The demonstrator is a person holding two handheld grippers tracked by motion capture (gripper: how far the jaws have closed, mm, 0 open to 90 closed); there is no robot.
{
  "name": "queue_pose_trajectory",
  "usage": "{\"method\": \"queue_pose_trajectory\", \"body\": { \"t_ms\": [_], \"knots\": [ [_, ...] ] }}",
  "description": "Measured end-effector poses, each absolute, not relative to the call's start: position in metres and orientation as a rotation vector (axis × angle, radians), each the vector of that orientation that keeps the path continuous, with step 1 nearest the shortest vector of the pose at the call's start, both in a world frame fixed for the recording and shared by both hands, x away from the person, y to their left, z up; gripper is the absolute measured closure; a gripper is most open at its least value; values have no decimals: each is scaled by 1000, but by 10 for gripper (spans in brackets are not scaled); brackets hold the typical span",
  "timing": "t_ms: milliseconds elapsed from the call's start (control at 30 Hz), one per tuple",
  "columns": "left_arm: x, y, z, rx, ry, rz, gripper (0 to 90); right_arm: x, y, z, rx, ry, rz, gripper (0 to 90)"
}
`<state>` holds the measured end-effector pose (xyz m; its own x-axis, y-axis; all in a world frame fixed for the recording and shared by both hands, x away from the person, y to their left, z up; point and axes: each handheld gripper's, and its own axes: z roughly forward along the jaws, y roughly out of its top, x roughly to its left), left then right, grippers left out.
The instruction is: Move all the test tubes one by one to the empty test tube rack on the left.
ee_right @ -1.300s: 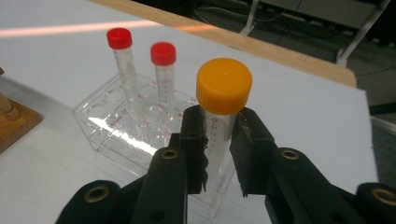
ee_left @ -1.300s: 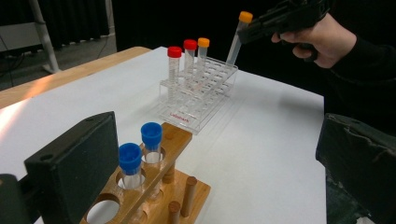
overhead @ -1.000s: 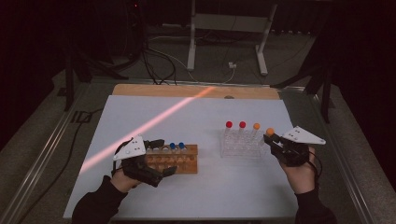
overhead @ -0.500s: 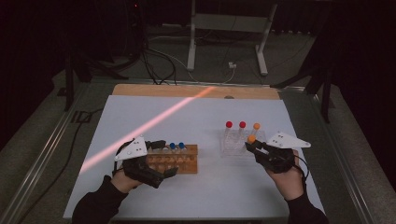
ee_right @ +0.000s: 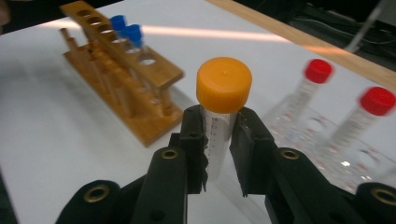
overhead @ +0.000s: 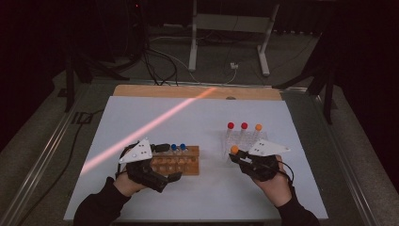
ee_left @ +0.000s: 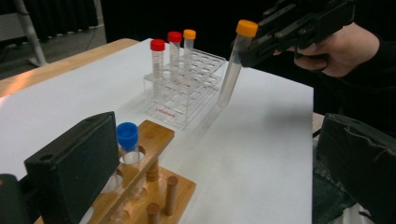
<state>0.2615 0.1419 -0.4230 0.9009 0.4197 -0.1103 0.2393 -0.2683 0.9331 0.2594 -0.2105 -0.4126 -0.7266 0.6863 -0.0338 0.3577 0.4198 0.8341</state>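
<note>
A: What sits by my left gripper (overhead: 162,175)?

B: The wooden rack (overhead: 177,160), just ahead, holding two blue-capped tubes (overhead: 177,148); my jaws stand wide apart, gripping nothing, one beside the rack.

A: And at my right gripper (overhead: 241,157)?

B: Jaws clamped on a clear, orange-capped tube (ee_right: 221,112), tilted above the white table (overhead: 197,122). Beyond it, the clear plastic rack (overhead: 242,141) holds two red-capped tubes (overhead: 237,126) and one orange-capped.

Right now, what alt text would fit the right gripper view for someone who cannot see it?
Two black jaws grip a clear tube with an orange cap just below the cap. Behind it, a wooden rack holds two blue-capped tubes, and blurred red-capped tubes stand at right.
</note>
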Motion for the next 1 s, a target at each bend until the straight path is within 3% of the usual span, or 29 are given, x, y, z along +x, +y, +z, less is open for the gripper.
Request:
{"method": "queue_pose_trajectory", "body": {
  "t_ms": [800,1000],
  "knots": [
    [251,125,-417,1841,444,114,14,240,-149,-426,671,2507,1256,748],
    [249,118,-419,1829,422,93,90,237,-141,-426,645,2526,1277,747]
  ]
}}
